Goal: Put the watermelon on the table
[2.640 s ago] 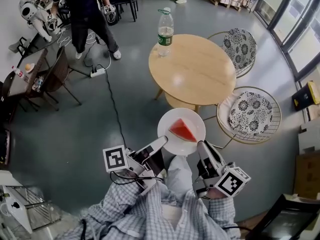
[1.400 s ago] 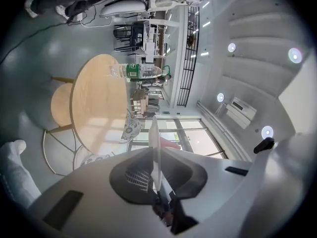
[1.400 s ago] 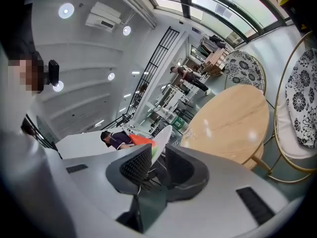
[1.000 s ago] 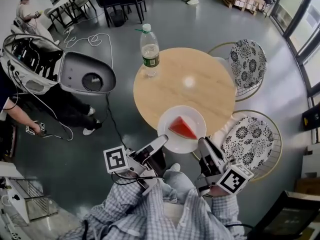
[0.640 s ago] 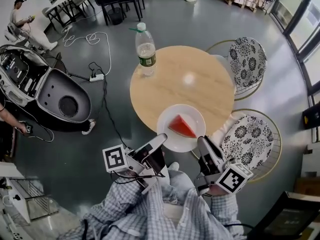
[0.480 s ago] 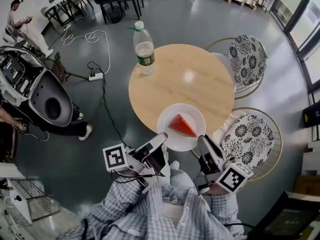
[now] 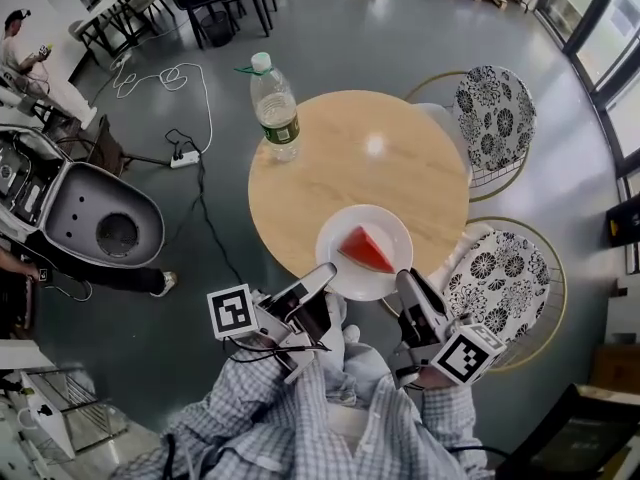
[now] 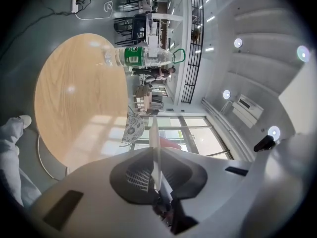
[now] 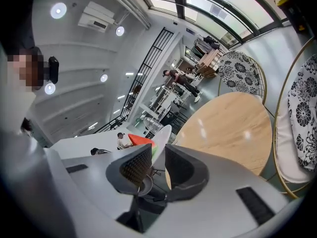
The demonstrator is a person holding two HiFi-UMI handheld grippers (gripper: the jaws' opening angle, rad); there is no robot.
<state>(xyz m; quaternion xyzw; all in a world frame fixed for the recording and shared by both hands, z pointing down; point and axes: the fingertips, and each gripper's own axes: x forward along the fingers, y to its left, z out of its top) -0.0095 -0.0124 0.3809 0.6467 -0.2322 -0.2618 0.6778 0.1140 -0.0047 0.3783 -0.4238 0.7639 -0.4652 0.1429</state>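
**Plate over the near edge of the bench, not set down**

Step in hand: carrying in. The watermelon, a red wedge, lies on a white plate held between the two tools. In the head view the plate overlaps the near rim of the round wooden bench, with its near part out past the edge. No view shows whether its underside touches the wood.

Left hand-held gripper: jaws narrow, pinched on the plate's near-left rim. Its own view shows the rim edge-on as a thin white blade between the pads.

Right hand-held gripper: clamped on the near-right rim. Its own view shows the white rim running in between the pads, with the red wedge just beyond.

Bench otherwise carries a bottle at its far-left edge, well apart from the plate. Two cushioned chairs stand to the right.

Next move, as judged: shift the plate farther onto the bench so it sits fully supported, lower it level, both sides together, then open both grips. Uneven lowering would tip the wedge.
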